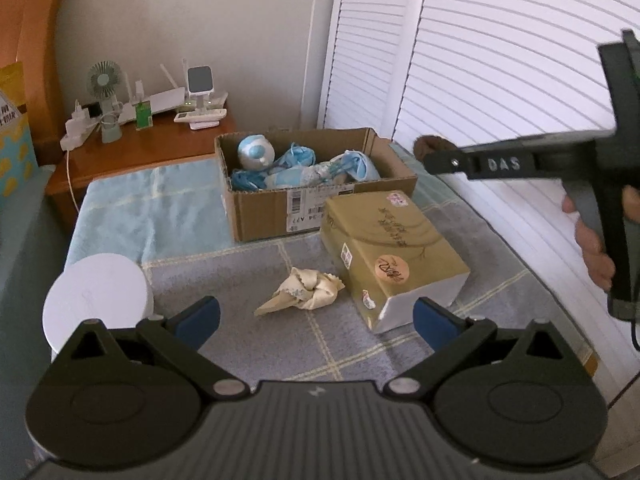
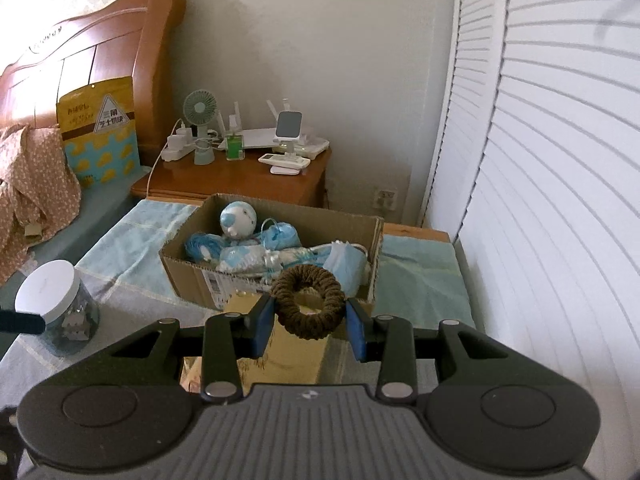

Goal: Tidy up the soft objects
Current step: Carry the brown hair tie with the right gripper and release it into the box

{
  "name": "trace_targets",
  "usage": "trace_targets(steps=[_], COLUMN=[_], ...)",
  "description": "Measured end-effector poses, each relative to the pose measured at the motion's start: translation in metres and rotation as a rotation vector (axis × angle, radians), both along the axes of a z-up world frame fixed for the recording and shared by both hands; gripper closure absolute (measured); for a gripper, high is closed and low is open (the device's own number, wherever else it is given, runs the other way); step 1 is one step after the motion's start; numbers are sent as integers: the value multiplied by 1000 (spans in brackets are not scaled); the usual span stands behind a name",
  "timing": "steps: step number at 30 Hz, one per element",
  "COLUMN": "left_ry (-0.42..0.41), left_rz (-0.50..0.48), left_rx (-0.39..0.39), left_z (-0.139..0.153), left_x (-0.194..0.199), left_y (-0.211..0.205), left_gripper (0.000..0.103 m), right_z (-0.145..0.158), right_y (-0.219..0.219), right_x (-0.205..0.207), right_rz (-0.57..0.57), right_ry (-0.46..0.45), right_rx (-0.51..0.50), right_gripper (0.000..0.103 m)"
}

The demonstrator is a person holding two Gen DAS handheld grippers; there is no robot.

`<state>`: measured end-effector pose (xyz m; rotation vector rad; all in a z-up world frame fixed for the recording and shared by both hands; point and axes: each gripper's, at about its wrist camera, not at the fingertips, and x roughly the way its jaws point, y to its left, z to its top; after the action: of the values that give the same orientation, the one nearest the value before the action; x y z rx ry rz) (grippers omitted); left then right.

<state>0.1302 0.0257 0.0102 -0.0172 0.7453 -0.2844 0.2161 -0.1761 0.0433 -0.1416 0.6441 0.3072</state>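
Note:
My right gripper (image 2: 309, 325) is shut on a brown knitted hair ring (image 2: 308, 307) and holds it in the air just short of the open cardboard box (image 2: 188, 276). The box holds a blue-white plush ball (image 2: 238, 220) and blue soft items (image 2: 280, 254). In the left wrist view the ring (image 1: 430, 147) shows at the right gripper's tip, right of the box (image 1: 260, 212). My left gripper (image 1: 316, 322) is open and empty above the bed. A crumpled cream cloth (image 1: 304, 294) lies just ahead of it.
A gold carton (image 1: 392, 256) lies beside the cloth, in front of the box. A white-lidded jar (image 1: 96, 300) stands at the left. A wooden nightstand (image 2: 240, 176) with a fan and chargers is behind. White louvered doors (image 1: 480, 60) run along the right.

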Motion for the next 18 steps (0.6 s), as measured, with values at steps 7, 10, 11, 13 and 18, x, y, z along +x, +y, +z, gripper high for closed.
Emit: trace_targets(steps=[7,10,11,13,18], left_ry=[-25,-41,-41,-37,-35], left_rz=[-26,-21,-17,-3,-5], left_rx=[-11,7,15,22,8], left_z=[-6,-9,-10,-13,-17], left_x=[0,0,1,4,10], left_y=[6,7,7,10,17], left_gripper=[1,1,1,1,1], right_z=[4,6,7,8,2], right_y=[17,21,22,25,31], right_x=[30,46,52,66,102], right_rz=[11,8,4,-1,-7], right_ry=[14,25,26,33,79], right_rx=[-13,-6,-4,2,31], right_gripper=[60,60,60,59,59])
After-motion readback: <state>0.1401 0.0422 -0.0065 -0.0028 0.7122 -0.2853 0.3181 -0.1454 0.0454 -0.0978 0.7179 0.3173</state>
